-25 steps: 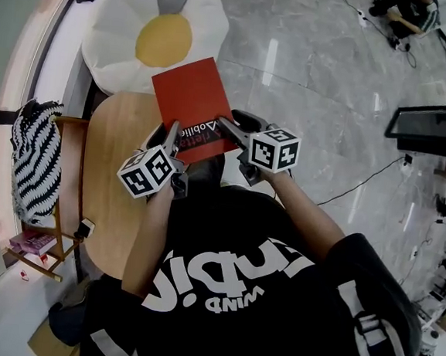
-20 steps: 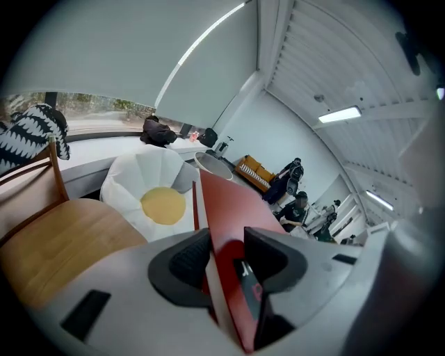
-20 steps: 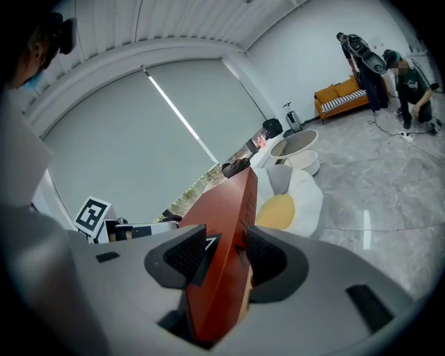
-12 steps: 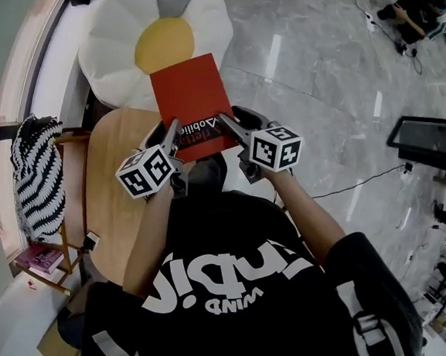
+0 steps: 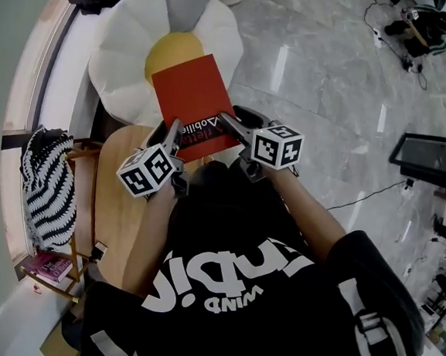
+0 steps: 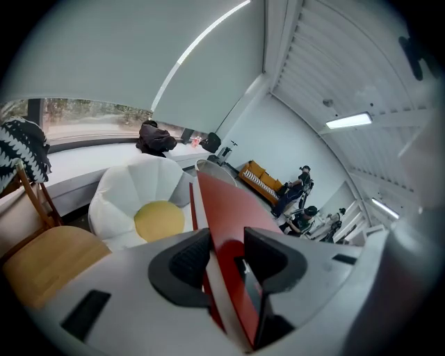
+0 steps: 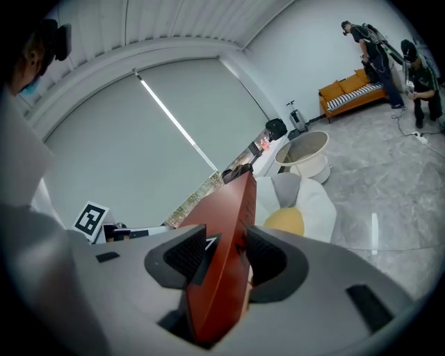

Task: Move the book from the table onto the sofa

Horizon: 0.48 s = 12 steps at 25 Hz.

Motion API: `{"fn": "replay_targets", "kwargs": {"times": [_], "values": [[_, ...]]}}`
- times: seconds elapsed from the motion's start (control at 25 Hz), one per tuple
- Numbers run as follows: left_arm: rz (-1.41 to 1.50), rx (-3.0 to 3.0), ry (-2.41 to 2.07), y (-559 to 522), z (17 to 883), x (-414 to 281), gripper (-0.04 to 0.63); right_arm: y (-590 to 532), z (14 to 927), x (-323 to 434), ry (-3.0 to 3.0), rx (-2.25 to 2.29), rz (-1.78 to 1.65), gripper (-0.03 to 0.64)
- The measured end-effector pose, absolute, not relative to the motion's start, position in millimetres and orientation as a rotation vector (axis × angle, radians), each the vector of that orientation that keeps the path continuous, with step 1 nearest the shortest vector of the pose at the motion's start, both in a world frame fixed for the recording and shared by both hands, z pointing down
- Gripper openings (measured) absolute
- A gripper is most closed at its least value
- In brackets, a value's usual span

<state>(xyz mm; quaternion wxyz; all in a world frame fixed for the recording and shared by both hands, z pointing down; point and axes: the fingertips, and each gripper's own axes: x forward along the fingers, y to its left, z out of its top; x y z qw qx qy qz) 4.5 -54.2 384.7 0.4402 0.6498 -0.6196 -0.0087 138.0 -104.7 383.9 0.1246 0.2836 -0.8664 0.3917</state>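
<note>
Fingers [image 6: 184, 261] of left gripper [image 6: 226, 243] and right gripper [image 7: 227, 249] pinch the book [image 5: 189, 101]; head view shows its cover face-on.

Seen from the head, the book [image 5: 190, 97] covers the lower part of the yellow centre of the flower-shaped sofa [image 5: 121, 56]. The jaws of the left gripper [image 5: 173, 132] and right gripper [image 5: 226, 123] overlap the white title, so it cannot be read whole. The person's arm and chest hide the worktop's [image 5: 116, 203] right side. The right edge cuts off a black screen [image 5: 434, 157]. In the right gripper view the people [image 7: 366, 52] by the orange couch [image 7: 348, 89] are too small to make out.
</note>
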Motion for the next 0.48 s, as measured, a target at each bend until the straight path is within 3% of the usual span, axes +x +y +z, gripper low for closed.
{"fn": "replay_targets", "kwargs": {"times": [0.48], "values": [[-0.046, 1.563, -1.57, -117, 386, -17, 0.161, -175, 382, 115, -2.527, 0.771, 1.123, 0.178]]}}
